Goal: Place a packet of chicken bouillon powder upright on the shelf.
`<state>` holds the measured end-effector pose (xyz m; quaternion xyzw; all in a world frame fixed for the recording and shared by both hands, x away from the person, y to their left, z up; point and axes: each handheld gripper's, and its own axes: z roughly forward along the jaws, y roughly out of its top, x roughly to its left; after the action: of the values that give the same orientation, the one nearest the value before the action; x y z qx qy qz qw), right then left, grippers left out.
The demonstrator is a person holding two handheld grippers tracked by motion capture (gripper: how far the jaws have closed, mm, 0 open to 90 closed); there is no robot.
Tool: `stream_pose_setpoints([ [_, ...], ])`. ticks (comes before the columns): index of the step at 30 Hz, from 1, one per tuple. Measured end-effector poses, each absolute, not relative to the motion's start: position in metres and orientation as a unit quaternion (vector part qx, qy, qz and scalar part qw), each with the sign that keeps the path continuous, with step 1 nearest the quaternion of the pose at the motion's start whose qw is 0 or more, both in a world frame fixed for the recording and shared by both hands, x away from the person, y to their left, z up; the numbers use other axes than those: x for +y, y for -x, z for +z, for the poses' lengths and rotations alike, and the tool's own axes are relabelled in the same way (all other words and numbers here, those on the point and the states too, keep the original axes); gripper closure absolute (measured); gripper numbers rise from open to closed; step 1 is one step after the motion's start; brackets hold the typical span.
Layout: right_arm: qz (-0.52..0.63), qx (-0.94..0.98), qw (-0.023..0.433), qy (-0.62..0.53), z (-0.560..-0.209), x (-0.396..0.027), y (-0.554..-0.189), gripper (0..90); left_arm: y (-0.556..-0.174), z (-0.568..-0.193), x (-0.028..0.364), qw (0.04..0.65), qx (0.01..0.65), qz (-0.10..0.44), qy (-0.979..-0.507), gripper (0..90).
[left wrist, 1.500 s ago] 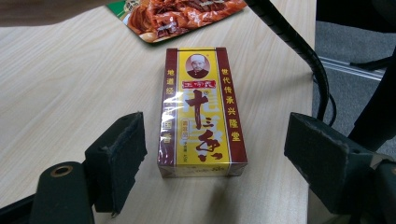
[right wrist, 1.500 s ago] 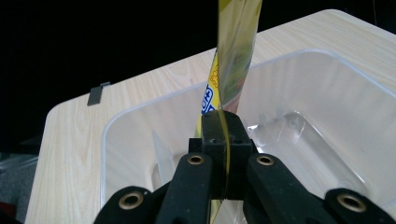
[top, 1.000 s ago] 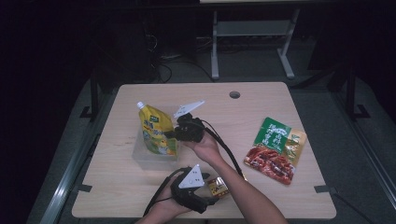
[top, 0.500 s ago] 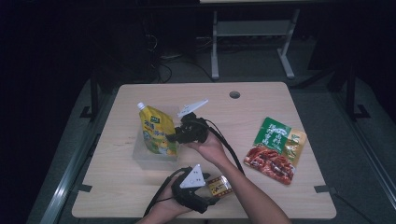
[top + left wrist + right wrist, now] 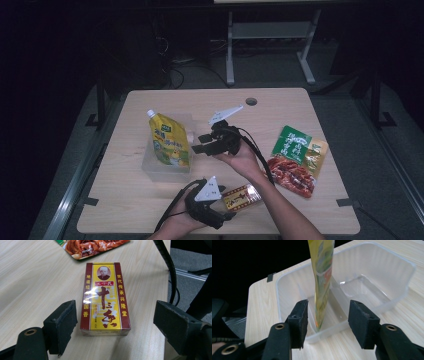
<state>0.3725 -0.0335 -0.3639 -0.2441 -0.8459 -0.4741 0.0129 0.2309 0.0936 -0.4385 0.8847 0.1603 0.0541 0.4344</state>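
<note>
Right gripper (image 5: 200, 144), mid-frame in the high view, has just been opening; its jaws stand apart, clear of the yellow pouch (image 5: 170, 140) standing upright in the clear tub (image 5: 150, 170) left of it. Left gripper (image 5: 115, 322), wide open at bottom centre, straddles the spice box (image 5: 105, 298), whose long axis runs away between the jaws; that hand rests low.

We count one yellow spouted pouch (image 5: 170, 145), left of centre, standing in one clear plastic tub (image 5: 150, 167). One yellow-and-maroon spice box (image 5: 242, 195) lies at lower centre. At right lie two flat snack packets: one green (image 5: 291, 141), one red (image 5: 291, 173). Two hand-held tools, one surface (image 5: 300, 107).
</note>
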Motion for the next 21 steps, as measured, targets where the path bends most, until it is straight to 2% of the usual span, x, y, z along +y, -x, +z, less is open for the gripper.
stream_pose_setpoints([
  [21,-0.466,-0.838,-0.029,0.283,-0.360,-0.112,-0.344,40.3,-0.235,-0.452,0.079,0.388,0.150,0.075,-0.906,20.5],
])
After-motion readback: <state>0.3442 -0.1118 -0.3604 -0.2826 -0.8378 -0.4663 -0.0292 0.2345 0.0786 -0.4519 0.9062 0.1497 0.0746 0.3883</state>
